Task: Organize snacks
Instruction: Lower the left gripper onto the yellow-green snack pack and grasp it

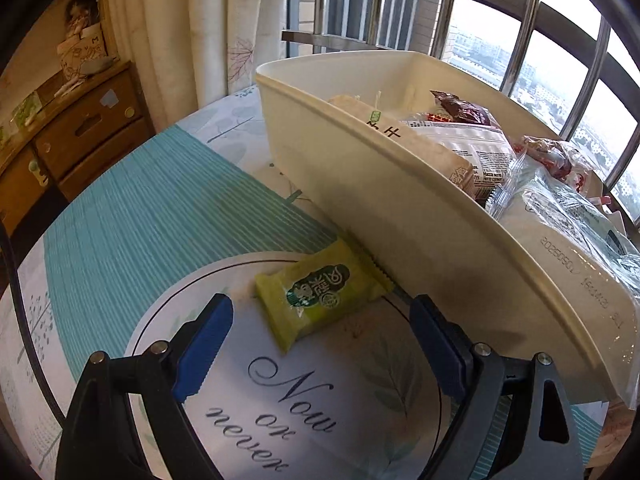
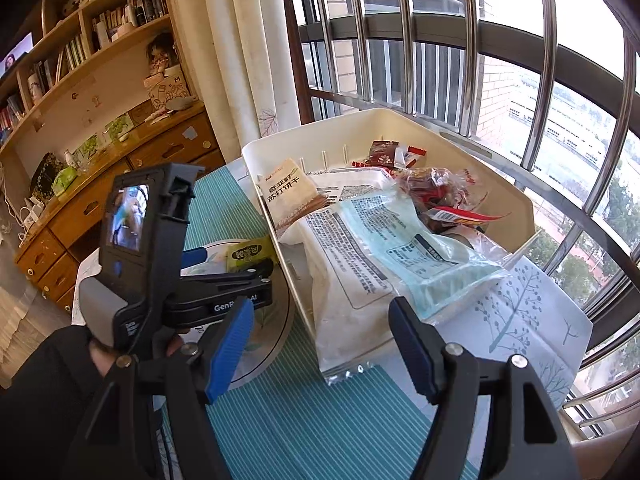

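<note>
By the barred window (image 2: 460,60), a teal mat (image 1: 132,208) covers the counter (image 1: 24,320). The left hand-held gripper (image 1: 320,344) hangs with jaws apart over a green snack packet (image 1: 320,292) just beyond its fingertips, beside the cream bin (image 1: 360,184). The right hand-held gripper (image 2: 320,344) gapes empty before the bin; wooden bookshelves (image 2: 80,40) stand far left.

curtain (image 2: 240,60) | bookshelf (image 2: 80,40) | wooden drawers (image 1: 80,132) | window bars (image 2: 460,40) | teal placemat (image 1: 160,208)
</note>
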{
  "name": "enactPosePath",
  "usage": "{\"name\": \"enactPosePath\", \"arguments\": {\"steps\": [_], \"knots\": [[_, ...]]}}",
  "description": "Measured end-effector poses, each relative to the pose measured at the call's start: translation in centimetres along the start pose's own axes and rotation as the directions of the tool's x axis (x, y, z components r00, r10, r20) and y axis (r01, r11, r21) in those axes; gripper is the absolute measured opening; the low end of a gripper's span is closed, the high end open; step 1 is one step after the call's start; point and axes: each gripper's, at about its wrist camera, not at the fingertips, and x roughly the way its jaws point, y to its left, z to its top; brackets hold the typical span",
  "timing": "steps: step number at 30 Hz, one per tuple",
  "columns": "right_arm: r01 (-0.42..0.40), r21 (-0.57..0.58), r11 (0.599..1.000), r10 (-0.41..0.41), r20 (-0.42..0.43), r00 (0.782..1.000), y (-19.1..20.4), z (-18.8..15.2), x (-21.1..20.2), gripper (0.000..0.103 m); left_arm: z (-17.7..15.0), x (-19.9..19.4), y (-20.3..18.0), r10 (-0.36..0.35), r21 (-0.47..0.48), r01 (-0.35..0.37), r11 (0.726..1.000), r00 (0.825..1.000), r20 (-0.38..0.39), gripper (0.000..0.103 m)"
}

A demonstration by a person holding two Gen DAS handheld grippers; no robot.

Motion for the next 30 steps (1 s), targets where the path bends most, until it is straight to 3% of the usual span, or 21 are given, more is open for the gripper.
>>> {"name": "enactPosePath", "arguments": {"steps": [3,10,19,29,30], "knots": [[-0.003,0.007,1.000,0.003,0.003,1.000,-0.1,0.1,-0.1,0.071,0.2,0.3,-0.4,0.004,0.034,-0.005,0.999,1.000,0.031,0.089],[0.008,0.028,1.000,-0.008,0.017,1.000,-0.8,0.7,-0.4,0.071,0.3,1.7,-0.4,0.004,0.051,-0.005,0.999,1.000,0.019,0.088],[0.029,0.038,0.999,-0.030,0.015,0.999,-1.5,2.0,-0.2,0.071,0.0,2.7,-0.4,0.015,0.042,-0.015,0.999,1.000,-0.001,0.076],[0.018,0.021,1.000,-0.017,-0.035,0.999,-1.1,3.8,-1.1,0.071,-1.9,0.9,-0.8,0.052,-0.012,-0.053,0.999,0.999,-0.011,0.056],[0.015,0.017,1.000,-0.014,-0.037,0.999,-1.1,4.0,-1.2,0.071,-2.1,0.6,-0.9,0.060,-0.014,-0.060,0.998,0.998,-0.012,0.046]]}}
